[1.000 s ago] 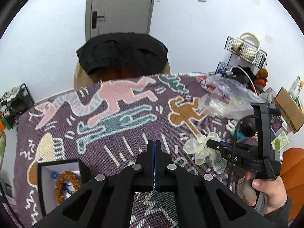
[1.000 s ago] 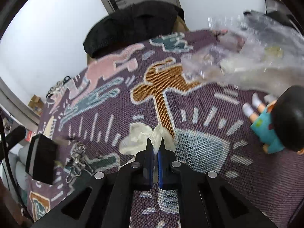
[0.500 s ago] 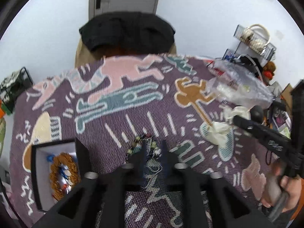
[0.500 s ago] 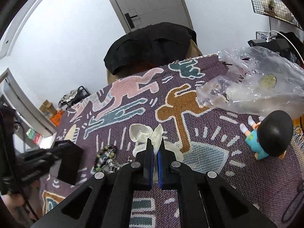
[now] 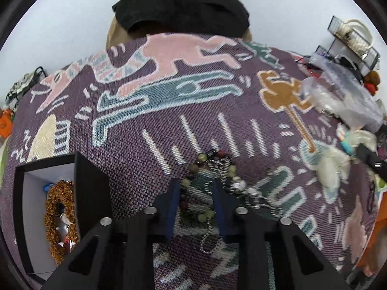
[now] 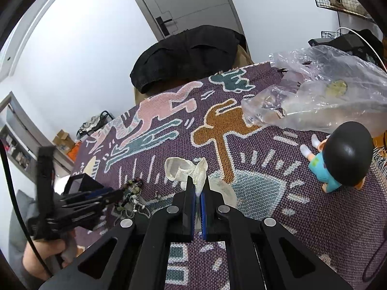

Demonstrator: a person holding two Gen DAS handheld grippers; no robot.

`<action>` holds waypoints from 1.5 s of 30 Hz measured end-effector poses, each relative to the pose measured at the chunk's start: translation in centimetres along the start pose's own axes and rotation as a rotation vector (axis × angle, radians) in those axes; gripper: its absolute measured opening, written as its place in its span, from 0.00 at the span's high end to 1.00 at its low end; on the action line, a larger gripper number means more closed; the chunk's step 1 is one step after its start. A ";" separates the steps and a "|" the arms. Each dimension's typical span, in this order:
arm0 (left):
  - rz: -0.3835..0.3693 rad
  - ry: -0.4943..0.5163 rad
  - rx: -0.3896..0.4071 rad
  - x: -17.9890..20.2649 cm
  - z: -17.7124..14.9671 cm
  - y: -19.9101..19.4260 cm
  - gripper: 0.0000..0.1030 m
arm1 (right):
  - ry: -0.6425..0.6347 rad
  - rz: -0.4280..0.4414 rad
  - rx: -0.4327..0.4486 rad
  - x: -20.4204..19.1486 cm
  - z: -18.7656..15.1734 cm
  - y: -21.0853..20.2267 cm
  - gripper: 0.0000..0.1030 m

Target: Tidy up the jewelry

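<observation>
A tangle of beaded bracelets and chains [image 5: 212,159] [image 6: 133,188] lies on the patterned purple cloth [image 5: 169,120]. My left gripper [image 5: 196,183] [image 6: 116,194] points down over it. Its jaws are closing with a few beads and a chain between them, and the pads are not pressing on them. A black box [image 5: 79,169] [image 6: 82,181] at the left holds an orange beaded piece [image 5: 60,207]. My right gripper [image 6: 197,181] is shut on a white gauze pouch [image 6: 179,169] [image 5: 331,164] just above the cloth.
A doll with black hair [image 6: 338,159] sits to the right. A crumpled clear plastic bag [image 6: 326,96] [image 5: 343,96] lies at the back right. Behind the table stands a chair draped with a black garment [image 5: 181,9]. A hand [image 6: 43,253] holds the left gripper.
My left gripper has dropped toward the bead pile, and its jaws went from shut to apart around it. The right gripper has lifted a little with the white pouch.
</observation>
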State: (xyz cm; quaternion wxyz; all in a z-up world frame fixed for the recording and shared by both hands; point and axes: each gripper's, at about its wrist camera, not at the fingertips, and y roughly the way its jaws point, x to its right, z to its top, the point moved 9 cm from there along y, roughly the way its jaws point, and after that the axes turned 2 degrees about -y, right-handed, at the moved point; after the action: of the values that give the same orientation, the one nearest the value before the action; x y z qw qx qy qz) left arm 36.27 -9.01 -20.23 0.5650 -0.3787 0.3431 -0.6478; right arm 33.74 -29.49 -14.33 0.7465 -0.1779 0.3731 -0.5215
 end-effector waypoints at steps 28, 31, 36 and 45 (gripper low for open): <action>-0.003 0.060 0.225 -0.5 2.9 -9.7 0.92 | -0.063 0.090 0.086 -6.3 2.0 -3.7 0.95; -0.002 0.060 0.265 -1.0 3.4 -12.0 0.92 | -0.084 0.102 0.091 -7.7 2.2 -4.1 0.95; 0.001 0.053 0.310 -2.1 3.5 -15.0 0.92 | -0.122 0.125 0.095 -10.6 2.5 -4.5 0.95; 0.006 0.007 0.338 -5.9 2.6 -17.2 0.92 | -0.187 0.156 0.085 -15.4 2.3 -4.1 0.95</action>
State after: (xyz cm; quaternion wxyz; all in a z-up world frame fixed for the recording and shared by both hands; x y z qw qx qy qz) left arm 30.88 -1.05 -4.59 0.6215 -0.2747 0.2324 -0.6959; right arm 30.05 -17.37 -4.38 0.8231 -0.1642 0.2923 -0.4584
